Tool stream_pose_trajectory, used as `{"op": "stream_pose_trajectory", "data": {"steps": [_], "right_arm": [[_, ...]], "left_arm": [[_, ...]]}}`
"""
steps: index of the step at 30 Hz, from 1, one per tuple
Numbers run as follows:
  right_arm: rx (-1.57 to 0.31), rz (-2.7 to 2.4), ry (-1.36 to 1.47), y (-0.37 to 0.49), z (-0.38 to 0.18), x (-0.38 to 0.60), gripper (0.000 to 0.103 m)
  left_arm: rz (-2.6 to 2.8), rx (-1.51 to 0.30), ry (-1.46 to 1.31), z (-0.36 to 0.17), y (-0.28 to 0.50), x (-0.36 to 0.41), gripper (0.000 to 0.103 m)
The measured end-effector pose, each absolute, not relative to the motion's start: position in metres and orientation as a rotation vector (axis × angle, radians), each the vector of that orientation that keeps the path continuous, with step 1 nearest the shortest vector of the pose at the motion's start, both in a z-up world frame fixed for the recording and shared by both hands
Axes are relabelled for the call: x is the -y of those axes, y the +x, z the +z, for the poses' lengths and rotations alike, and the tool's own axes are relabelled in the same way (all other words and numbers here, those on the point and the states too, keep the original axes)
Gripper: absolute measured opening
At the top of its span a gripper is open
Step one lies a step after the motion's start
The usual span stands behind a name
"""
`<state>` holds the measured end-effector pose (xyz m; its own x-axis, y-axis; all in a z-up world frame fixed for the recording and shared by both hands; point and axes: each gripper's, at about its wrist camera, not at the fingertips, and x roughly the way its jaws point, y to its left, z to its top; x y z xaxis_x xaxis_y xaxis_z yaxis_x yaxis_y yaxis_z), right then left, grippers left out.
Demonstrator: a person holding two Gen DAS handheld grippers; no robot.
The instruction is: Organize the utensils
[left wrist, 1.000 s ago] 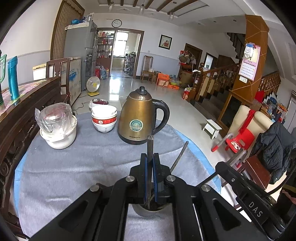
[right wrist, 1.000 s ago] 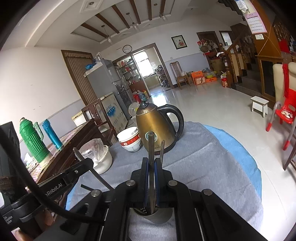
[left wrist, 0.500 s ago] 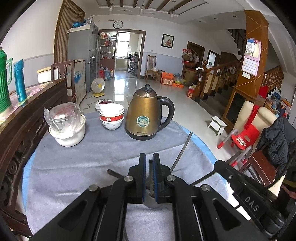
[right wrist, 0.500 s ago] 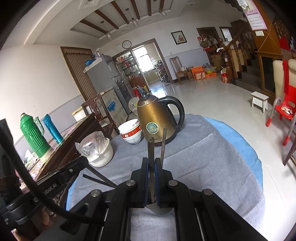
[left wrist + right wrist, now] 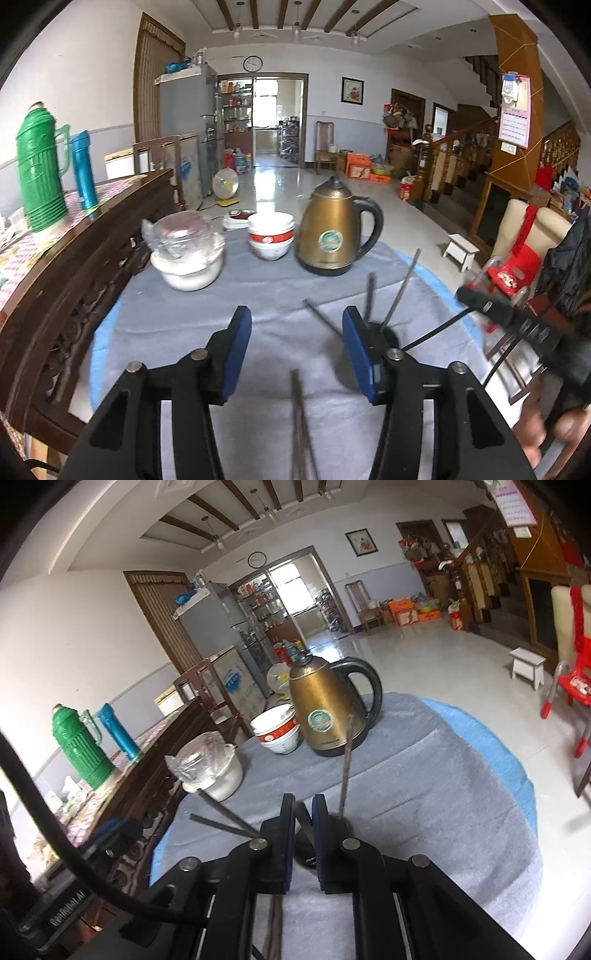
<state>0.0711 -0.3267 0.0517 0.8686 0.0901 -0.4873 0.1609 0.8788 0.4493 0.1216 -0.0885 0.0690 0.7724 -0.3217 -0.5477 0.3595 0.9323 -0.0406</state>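
A dark holder cup (image 5: 386,334) stands on the grey cloth (image 5: 184,332), half hidden behind my left gripper's right finger. Three thin metal utensils (image 5: 400,284) lean out of the cup. My left gripper (image 5: 299,350) is left of the cup, its jaws opening wide with only cloth between them. Two dark sticks (image 5: 297,413) lie on the cloth below it. My right gripper (image 5: 303,812) hangs over the cup (image 5: 306,853). Its jaws are opening a little, and a dark utensil handle (image 5: 301,821) stands loose in the narrow gap. Another utensil (image 5: 346,768) sticks up beside it.
At the back of the round table stand a gold kettle (image 5: 332,236), stacked red-and-white bowls (image 5: 271,236) and a white pot holding a plastic-wrapped glass (image 5: 186,258). A dark wooden sideboard (image 5: 74,280) borders the left edge. A person's hand (image 5: 532,432) is at the lower right.
My left gripper let go of its upright utensil into the cup, opened wide and drew left. The right gripper's utensil has sunk lower and its jaws have begun to part.
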Motion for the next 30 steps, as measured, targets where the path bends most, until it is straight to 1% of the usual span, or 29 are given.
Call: {"op": "stream_pose_trajectory", "data": {"steps": [1,2,4,5,6,13,20,30], "right_arm": [[-0.515,-0.031,0.498,0.069,0.054,0.325,0.024],[-0.503,-0.027,0.489,0.065,0.056,0.323,0.028],[-0.475,-0.023,0.467,0.058,0.061,0.32,0.046],[-0.455,-0.027,0.454,0.053,0.063,0.318,0.053],[-0.426,-0.033,0.441,0.046,0.066,0.316,0.058],[-0.346,0.007,0.358,0.011,0.071,0.304,0.058],[-0.418,0.065,0.303,0.004,0.049,0.275,0.058],[-0.486,0.077,0.316,0.013,0.019,0.259,0.058]], "left_arm": [[-0.355,-0.587,0.076,0.066,0.12,0.083,0.056],[-0.337,-0.597,0.085,0.063,0.12,0.078,0.06],[-0.306,-0.62,0.102,0.054,0.119,0.067,0.064],[-0.289,-0.637,0.115,0.048,0.118,0.061,0.064],[-0.278,-0.647,0.123,0.044,0.118,0.057,0.064],[-0.178,-0.764,0.13,0.013,0.117,0.026,0.064],[-0.141,-0.768,0.191,0.003,0.113,0.026,0.065],[-0.135,-0.755,0.209,0.0,0.115,0.023,0.065]]}}
